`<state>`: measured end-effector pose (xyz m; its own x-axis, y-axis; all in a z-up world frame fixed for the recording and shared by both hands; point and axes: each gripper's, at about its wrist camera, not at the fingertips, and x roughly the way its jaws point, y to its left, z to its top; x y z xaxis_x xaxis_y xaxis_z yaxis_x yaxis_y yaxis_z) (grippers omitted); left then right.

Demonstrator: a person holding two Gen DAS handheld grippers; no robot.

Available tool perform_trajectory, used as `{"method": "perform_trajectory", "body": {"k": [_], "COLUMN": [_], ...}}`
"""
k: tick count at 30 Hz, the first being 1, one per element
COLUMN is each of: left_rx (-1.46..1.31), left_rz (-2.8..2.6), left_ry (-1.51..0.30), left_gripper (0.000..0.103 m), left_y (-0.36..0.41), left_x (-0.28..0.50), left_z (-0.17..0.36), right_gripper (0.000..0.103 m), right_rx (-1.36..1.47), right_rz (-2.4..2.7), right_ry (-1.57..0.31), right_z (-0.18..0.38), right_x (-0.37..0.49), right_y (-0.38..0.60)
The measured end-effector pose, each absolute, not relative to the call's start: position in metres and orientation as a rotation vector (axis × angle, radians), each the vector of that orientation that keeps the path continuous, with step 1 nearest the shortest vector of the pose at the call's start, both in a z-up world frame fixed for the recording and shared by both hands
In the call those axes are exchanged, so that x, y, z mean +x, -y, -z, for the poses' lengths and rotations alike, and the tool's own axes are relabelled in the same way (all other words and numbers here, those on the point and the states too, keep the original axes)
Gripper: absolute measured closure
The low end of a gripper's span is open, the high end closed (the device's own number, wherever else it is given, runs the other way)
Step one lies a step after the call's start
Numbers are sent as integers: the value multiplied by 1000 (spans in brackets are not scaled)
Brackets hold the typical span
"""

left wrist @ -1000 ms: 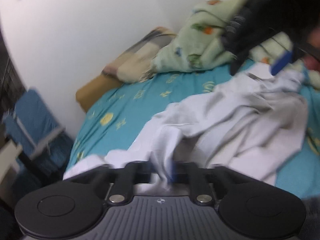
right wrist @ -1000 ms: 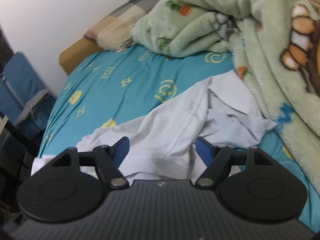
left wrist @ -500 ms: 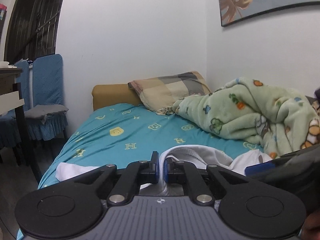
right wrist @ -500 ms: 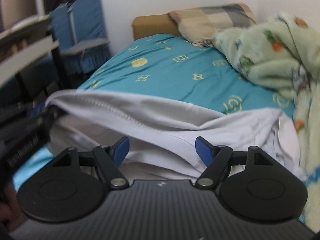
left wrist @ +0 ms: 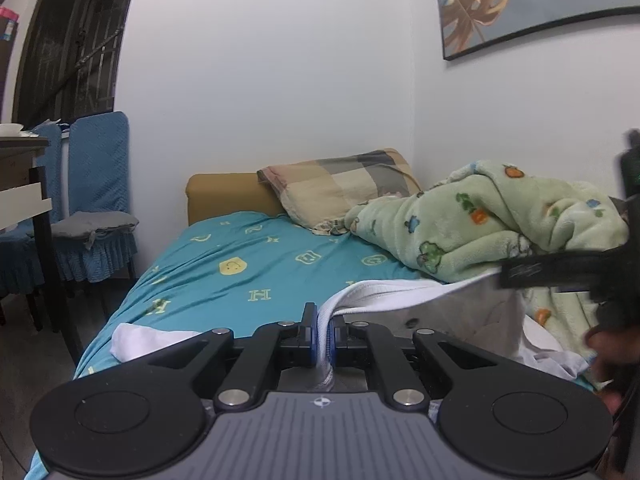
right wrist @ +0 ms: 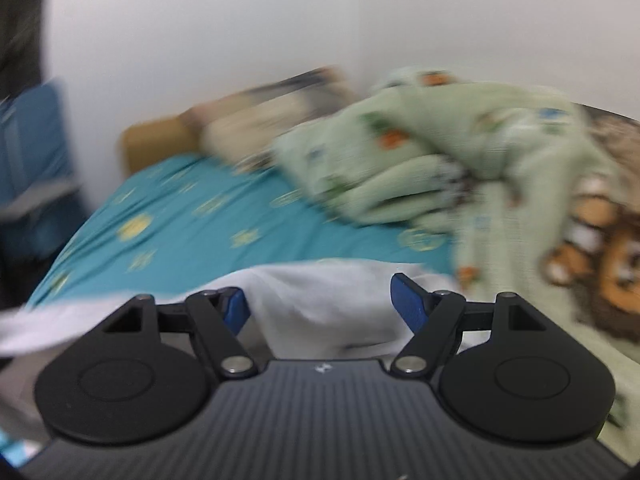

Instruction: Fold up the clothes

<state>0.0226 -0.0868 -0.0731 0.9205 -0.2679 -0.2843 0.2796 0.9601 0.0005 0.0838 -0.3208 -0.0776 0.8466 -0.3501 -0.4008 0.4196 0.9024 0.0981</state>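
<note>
Left claw [left wrist: 323, 336] pinches the white garment's [left wrist: 400, 294] ribbed, corded hem

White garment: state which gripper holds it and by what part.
The left gripper is shut on the white garment, pinching its ribbed hem edge. The right gripper is open, holding nothing.

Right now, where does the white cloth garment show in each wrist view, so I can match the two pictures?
Left wrist view: white cloth garment at lower centre, its ribbed edge clamped in the left tool.
Right wrist view: lower centre, blurred, lying between the open fingers of the right tool.
Shared landmark: the green printed fleece blanket on the teal bed, right of the garment.
</note>
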Motion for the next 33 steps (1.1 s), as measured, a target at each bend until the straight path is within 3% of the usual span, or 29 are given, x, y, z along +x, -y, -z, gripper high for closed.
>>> {"method": "perform_trajectory", "body": {"k": [4, 6, 12, 19, 25, 29, 31, 33], "left_rx": [15, -10, -85, -128, -136, -98, -80, -43], "left_rz": [283, 286, 259, 280, 287, 301, 307, 307], "left_ry": [-257, -236, -266, -401, -517, -550, -566, -579], "left_gripper": [97, 97, 96, 95, 79, 47, 46, 36], "left_y": [82, 77, 61, 52, 53, 62, 67, 73], "left_x": [16, 12, 16, 28, 44, 50, 53, 53], "left_z": [67, 62, 57, 66, 82, 93, 98, 103], "right_gripper": [28, 20, 20, 20, 20, 20, 20, 20], "right_rx": [157, 113, 184, 163, 126, 133, 137, 140], "right_rz": [505, 532, 527, 520, 486, 476, 471, 466], "right_ry": [-306, -298, -499, -223, -176, -157, -147, -138], "right_z": [70, 69, 90, 56, 43, 39, 37, 35], "right_x": [69, 66, 83, 60, 59, 56, 54, 52], "right_y": [327, 325, 342, 325, 319, 319, 319, 319]}}
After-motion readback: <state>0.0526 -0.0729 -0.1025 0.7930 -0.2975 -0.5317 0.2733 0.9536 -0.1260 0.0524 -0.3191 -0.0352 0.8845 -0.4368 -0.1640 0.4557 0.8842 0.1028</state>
